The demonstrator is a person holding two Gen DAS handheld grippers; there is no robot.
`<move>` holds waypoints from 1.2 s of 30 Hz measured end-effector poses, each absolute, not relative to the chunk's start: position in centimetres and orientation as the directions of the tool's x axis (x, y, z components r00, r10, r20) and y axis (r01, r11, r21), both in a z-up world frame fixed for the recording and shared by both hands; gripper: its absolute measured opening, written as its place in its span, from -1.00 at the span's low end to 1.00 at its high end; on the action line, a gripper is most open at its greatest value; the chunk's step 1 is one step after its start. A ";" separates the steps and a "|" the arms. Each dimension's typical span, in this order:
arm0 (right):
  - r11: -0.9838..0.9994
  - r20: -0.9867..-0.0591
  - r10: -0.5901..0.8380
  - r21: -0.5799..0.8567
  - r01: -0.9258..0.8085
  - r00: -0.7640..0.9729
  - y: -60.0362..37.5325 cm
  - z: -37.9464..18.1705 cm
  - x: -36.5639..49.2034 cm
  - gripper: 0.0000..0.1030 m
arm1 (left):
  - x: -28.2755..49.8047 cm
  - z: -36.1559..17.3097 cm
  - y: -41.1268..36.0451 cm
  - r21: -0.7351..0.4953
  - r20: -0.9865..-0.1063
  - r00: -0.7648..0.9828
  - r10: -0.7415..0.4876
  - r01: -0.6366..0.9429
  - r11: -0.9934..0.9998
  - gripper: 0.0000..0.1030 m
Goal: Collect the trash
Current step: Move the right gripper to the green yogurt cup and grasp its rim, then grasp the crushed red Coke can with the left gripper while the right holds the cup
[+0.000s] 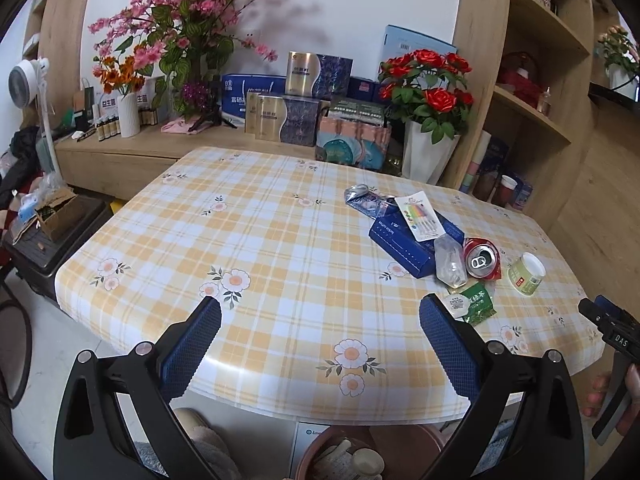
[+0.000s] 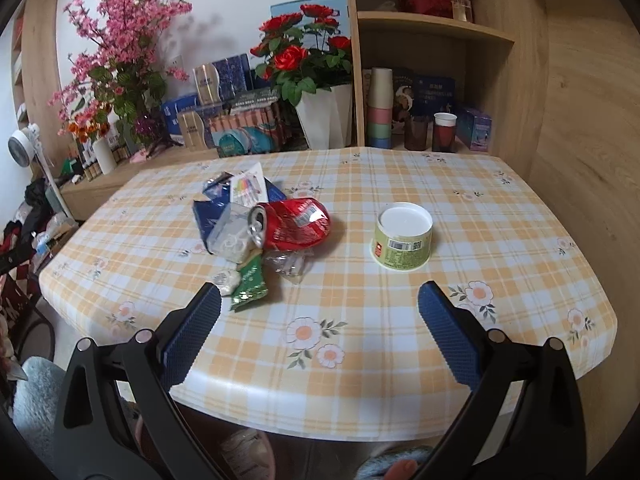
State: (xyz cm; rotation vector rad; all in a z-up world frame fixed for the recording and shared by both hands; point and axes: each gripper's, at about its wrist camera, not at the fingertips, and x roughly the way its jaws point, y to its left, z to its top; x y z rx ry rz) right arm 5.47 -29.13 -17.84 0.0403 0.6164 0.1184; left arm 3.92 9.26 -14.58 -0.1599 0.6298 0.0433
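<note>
A heap of trash lies on the checked tablecloth (image 1: 280,248): a crushed red can (image 1: 482,259), a blue carton (image 1: 404,240), a clear plastic wrapper (image 1: 450,262), a green tea packet (image 1: 476,300) and a white card of markers (image 1: 420,216). A small green tub (image 1: 526,274) stands apart to the right. My left gripper (image 1: 320,312) hangs open over the table's near edge, left of the heap, holding nothing. In the right wrist view my right gripper (image 2: 320,308) is open and empty, short of the can (image 2: 296,222), the packet (image 2: 250,284) and the tub (image 2: 404,242).
A low wooden shelf (image 1: 132,152) behind the table carries flower vases and gift boxes. Red roses in a white pot (image 1: 428,152) stand at the far right corner beside tall shelving (image 1: 536,80). A brown bin (image 1: 360,452) sits under the table's near edge.
</note>
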 end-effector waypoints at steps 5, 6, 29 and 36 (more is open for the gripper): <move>0.998 -0.585 0.054 0.018 -0.054 0.809 -30.5 -18.5 8.2 0.89 | 6.1 -15.2 8.3 -0.120 -0.603 0.798 -0.020 -0.065 0.991 0.88; 0.999 -0.586 0.044 0.012 -0.046 0.809 -30.8 -18.6 8.8 0.89 | 6.6 -15.3 7.9 -0.119 -0.607 0.794 -0.032 -0.051 0.992 0.88; 0.999 -0.646 -0.039 -0.049 0.009 0.762 -35.5 -25.5 23.4 0.82 | 21.2 -18.4 -10.3 -0.157 -0.667 0.693 -0.276 0.231 0.960 0.57; 0.999 -0.652 -0.023 -0.052 -0.014 0.758 -35.3 -26.0 23.4 0.46 | 23.4 -19.9 -14.1 -0.152 -0.694 0.681 -0.236 0.181 0.972 0.40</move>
